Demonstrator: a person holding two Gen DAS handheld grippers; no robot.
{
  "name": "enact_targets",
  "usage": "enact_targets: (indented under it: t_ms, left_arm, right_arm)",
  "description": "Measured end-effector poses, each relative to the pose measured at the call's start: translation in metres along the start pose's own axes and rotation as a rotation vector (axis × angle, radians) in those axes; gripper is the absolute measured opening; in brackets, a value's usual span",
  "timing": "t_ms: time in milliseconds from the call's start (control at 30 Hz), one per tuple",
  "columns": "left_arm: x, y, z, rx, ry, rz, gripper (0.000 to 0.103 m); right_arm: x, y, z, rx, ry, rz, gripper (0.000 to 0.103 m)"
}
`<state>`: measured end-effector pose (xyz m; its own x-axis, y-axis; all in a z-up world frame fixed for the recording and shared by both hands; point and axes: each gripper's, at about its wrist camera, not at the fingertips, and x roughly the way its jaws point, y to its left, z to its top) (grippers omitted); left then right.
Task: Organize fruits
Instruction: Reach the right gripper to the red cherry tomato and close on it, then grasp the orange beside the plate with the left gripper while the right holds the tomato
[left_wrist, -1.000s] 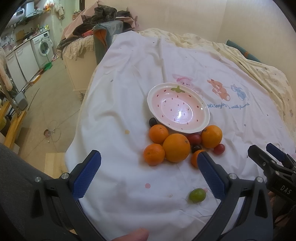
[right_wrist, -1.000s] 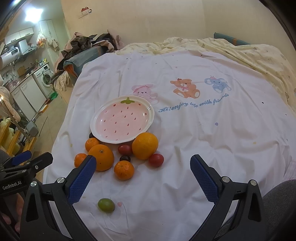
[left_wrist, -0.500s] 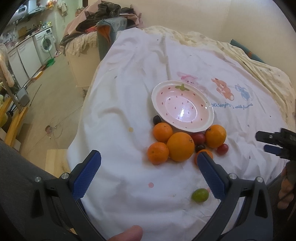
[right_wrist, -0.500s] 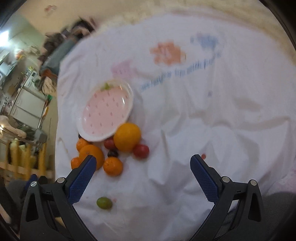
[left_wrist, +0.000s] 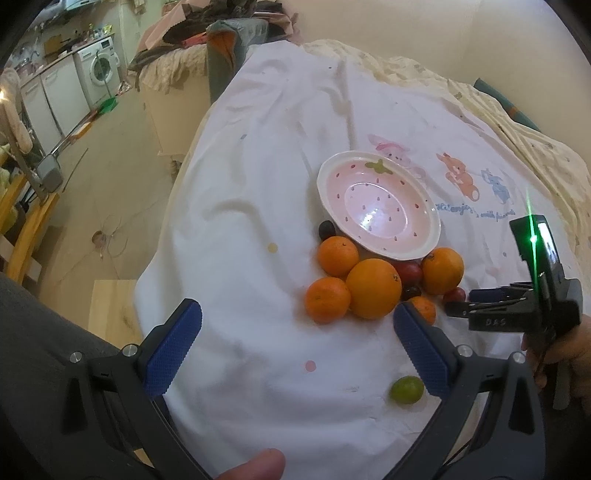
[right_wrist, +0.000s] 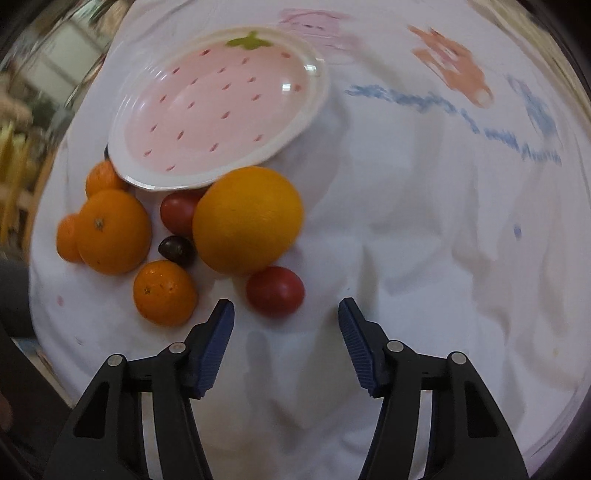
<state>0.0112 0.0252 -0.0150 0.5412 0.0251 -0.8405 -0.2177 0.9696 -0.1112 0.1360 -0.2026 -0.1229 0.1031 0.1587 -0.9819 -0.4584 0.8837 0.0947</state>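
A pink strawberry-pattern bowl (left_wrist: 378, 206) (right_wrist: 218, 110) stands empty on the white sheet. Several oranges (left_wrist: 373, 288) (right_wrist: 247, 218), red tomatoes (right_wrist: 275, 291) (left_wrist: 408, 271) and dark grapes (right_wrist: 176, 250) lie in a cluster against its near rim. A green grape (left_wrist: 406, 389) lies apart, near the sheet's front. My left gripper (left_wrist: 295, 343) is open and empty, above the sheet in front of the cluster. My right gripper (right_wrist: 286, 325) is open and empty, low over the sheet, just behind the nearest red tomato. It also shows in the left wrist view (left_wrist: 476, 302), beside the cluster's right side.
The white sheet (left_wrist: 258, 206) covers a bed and drops off at its left edge to a tan floor (left_wrist: 92, 177). A washing machine (left_wrist: 99, 70) and a pile of clothes (left_wrist: 207, 33) stand at the back left. A wall lies behind the bed.
My right gripper has dropped low and moved in close to the fruit cluster, up to the red tomato. My left gripper has moved slightly closer.
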Motion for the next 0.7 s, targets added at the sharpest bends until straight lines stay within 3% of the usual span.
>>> enact_targets:
  t_ms: [33,133,400,533,700]
  left_arm:
    - [0.001,0.0,0.0,-0.003,0.004,0.001,0.102]
    - [0.004,0.001,0.0,-0.005,0.017,0.008,0.102]
    - [0.011,0.003,-0.002,0.001,0.062,0.025,0.102]
    - [0.007,-0.003,0.003,0.038,0.055,0.021,0.102]
    - [0.028,-0.024,0.013,0.091,0.169,-0.034,0.098]
  right_arm:
    - [0.003,0.004,0.001,-0.018,0.007,-0.004,0.045]
    - [0.007,0.009,0.0,-0.037,0.003,-0.019,0.038]
    - [-0.012,-0.004,-0.004,0.034,-0.045,0.055,0.035]
    - [-0.054,-0.015,-0.014,0.12,-0.156,0.129,0.035]
    - [-0.082,-0.033,-0.031,0.28,-0.27,0.214,0.035]
